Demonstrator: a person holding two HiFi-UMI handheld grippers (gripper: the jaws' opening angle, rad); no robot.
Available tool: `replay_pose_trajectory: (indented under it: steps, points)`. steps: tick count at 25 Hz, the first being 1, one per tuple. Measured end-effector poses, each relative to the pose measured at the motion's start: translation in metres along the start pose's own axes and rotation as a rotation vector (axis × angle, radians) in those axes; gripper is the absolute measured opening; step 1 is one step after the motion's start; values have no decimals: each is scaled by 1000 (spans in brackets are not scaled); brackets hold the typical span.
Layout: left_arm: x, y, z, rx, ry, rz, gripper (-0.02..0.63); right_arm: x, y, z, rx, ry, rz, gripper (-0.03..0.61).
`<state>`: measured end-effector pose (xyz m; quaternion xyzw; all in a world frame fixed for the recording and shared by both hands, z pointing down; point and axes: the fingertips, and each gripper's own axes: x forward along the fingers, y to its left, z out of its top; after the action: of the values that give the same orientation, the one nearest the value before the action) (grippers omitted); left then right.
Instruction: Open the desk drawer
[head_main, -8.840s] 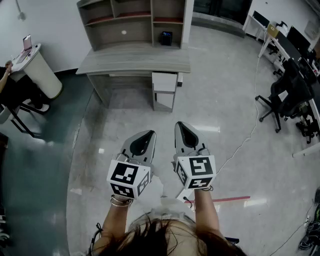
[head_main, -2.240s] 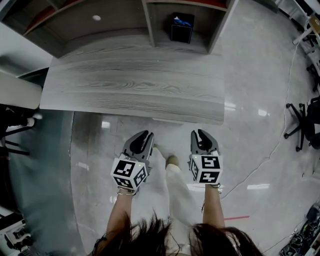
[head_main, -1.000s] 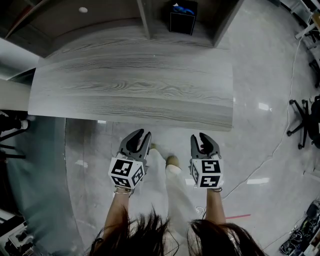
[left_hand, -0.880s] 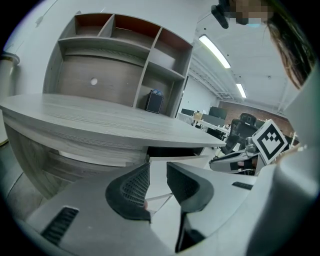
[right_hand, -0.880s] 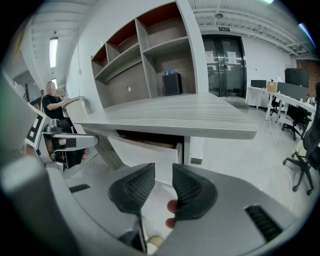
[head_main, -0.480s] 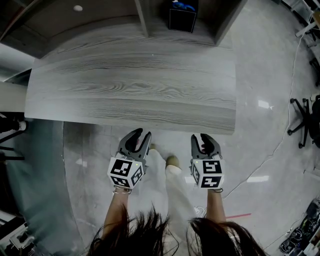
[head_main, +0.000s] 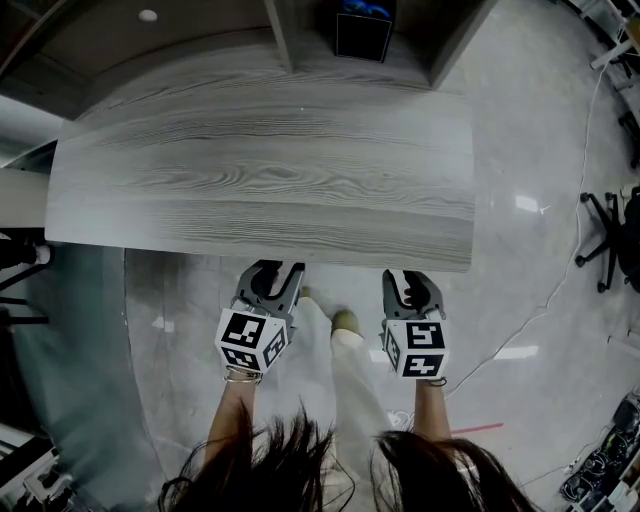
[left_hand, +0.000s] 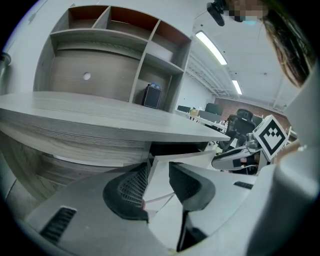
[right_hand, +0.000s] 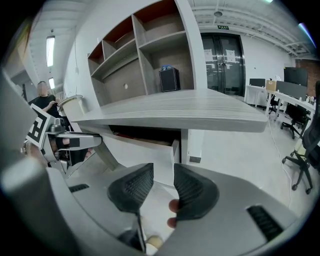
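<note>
The grey wood-grain desk top (head_main: 260, 180) fills the upper head view and hides the drawer there. My left gripper (head_main: 268, 283) and right gripper (head_main: 410, 290) hover just in front of its near edge. In the left gripper view the white drawer (left_hand: 187, 159) sits a little way out under the desk top, with a dark gap above it. My left gripper (left_hand: 159, 170) has just been opening; the drawer's corner shows in the gap, with no pad pressing on it. The right gripper (right_hand: 163, 170) is open and empty, pointing at the drawer (right_hand: 150, 150).
A shelf hutch with a black box (head_main: 362, 30) stands at the back of the desk. The person's legs and shoes (head_main: 345, 322) are between the grippers. An office chair (head_main: 612, 235) and a floor cable (head_main: 540, 300) lie right. Another person (right_hand: 44, 100) sits far left.
The left gripper's jaws have spread wider apart. The desk's front edge has come slightly nearer in the head view. The right gripper has kept its place.
</note>
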<state>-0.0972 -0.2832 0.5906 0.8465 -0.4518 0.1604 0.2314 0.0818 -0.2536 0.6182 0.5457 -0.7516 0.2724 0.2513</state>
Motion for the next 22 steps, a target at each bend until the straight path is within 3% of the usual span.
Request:
replay_pose_trajectory:
  steps: [15, 22]
  points:
    - [10, -3, -4, 32, 23, -56, 124, 7, 1, 7, -50, -7, 44, 118]
    - [11, -5, -4, 48, 29, -58, 123, 6, 0, 8, -61, -16, 20, 117]
